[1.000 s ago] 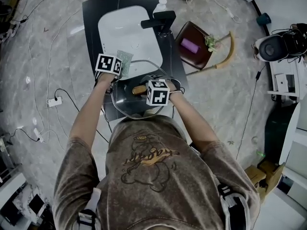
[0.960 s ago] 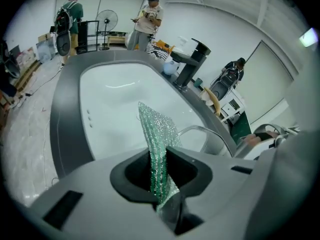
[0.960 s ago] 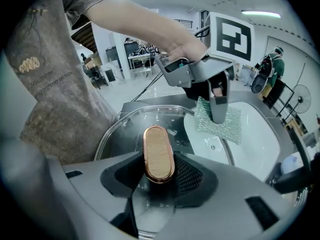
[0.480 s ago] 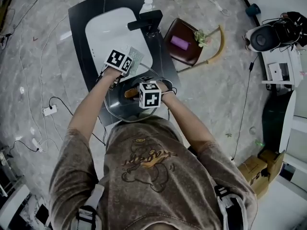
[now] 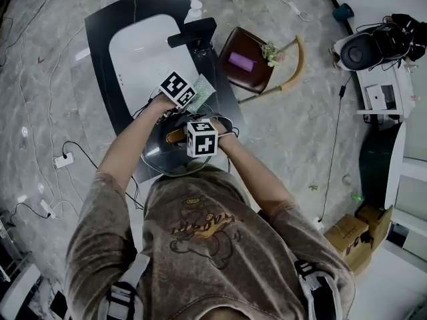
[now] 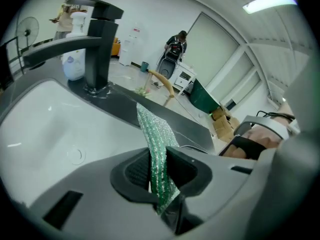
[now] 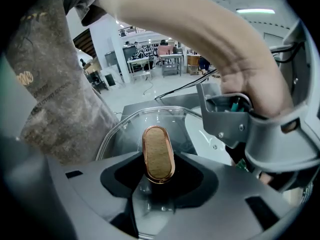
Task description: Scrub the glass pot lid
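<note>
**Lid held by right gripper; pad waits at its 1 o'clock**

Head view: the lid [image 5: 160, 162] sits at 6 o'clock of the sink [image 5: 137, 52]. The right gripper [image 5: 181, 137] clamps its knob [image 5: 175, 137]. The left gripper [image 5: 195, 99] hovers at the knob's 1 o'clock, over the far rim.

Left gripper view: the jaws pinch a green pad [image 6: 152, 134], with its long axis pointing to 12.

Right gripper view: the jaws are closed on the knob, which runs 12 to 6. Likely next, the pad travels toward 7 onto the glass.

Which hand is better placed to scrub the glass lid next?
Left: the left gripper pinches the green mesh scrubbing cloth beside the clear glass pot lid, while the right gripper clamps its oval wooden knob, steadying it.
</note>
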Action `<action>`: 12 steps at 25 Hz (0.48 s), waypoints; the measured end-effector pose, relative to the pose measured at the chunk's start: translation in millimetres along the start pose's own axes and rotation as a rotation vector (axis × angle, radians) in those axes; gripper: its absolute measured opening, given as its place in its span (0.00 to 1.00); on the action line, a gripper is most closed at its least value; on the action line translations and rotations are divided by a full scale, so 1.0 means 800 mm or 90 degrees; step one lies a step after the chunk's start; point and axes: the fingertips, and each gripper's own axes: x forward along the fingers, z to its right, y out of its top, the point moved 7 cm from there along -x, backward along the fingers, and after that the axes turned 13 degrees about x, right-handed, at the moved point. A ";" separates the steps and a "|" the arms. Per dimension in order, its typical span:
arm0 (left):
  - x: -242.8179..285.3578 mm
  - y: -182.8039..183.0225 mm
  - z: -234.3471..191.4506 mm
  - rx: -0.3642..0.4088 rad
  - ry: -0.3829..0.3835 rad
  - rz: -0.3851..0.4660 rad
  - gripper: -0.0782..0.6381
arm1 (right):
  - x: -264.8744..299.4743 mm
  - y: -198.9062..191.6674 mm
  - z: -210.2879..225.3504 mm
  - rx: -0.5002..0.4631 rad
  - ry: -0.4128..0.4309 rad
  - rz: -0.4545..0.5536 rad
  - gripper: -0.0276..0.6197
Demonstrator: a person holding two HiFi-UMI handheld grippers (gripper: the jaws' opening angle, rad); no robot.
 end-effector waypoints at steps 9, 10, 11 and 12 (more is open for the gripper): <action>0.033 0.021 0.025 0.055 -0.078 0.011 0.22 | 0.003 -0.002 0.002 -0.011 -0.012 0.001 0.34; 0.035 0.023 0.027 0.064 -0.086 0.010 0.22 | 0.004 -0.002 0.002 -0.012 -0.013 0.001 0.34; 0.037 0.023 0.028 0.073 -0.094 0.007 0.22 | 0.004 -0.002 0.001 -0.012 -0.013 0.001 0.34; 0.038 0.024 0.030 0.082 -0.102 0.004 0.22 | 0.004 -0.002 0.001 -0.012 -0.012 0.001 0.34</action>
